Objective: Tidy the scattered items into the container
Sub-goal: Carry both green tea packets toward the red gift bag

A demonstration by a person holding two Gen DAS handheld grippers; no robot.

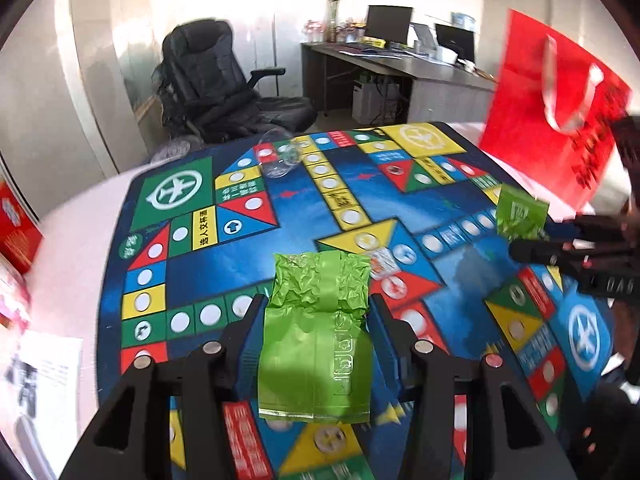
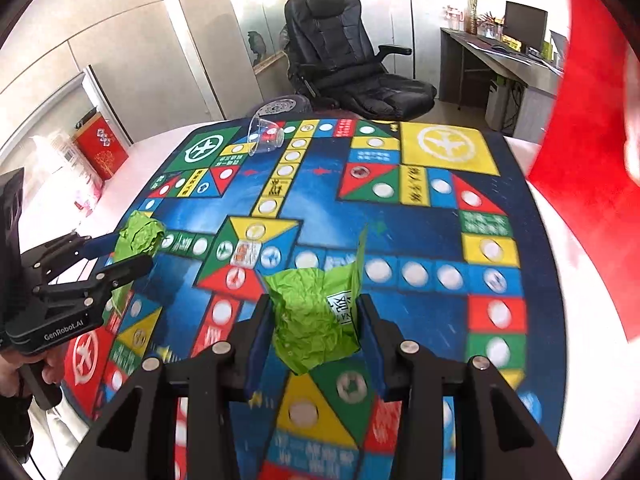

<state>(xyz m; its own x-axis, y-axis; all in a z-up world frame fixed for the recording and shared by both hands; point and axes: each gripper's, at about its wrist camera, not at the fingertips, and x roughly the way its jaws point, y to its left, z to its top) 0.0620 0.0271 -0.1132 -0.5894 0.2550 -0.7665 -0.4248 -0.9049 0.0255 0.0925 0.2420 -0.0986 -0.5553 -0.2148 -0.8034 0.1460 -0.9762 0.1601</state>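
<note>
My left gripper [image 1: 316, 308] is shut on a green foil packet [image 1: 316, 340] held above the colourful game mat [image 1: 224, 252]. My right gripper [image 2: 312, 312] is shut on a second crumpled green packet [image 2: 312, 320]; that packet also shows in the left wrist view [image 1: 520, 212] beside the right gripper's fingers [image 1: 536, 250]. The left gripper and its packet [image 2: 138, 236] show at the left of the right wrist view. A red bag [image 1: 560, 120] stands at the mat's far right edge. A small clear wrapper [image 2: 245, 252] lies on the mat's middle.
A clear plastic cup [image 2: 264, 136] lies tipped over at the mat's far side. A red box [image 2: 102, 152] stands at the left by the wall. A black office chair [image 2: 348, 68] and a desk [image 1: 400, 68] with monitors stand behind the table.
</note>
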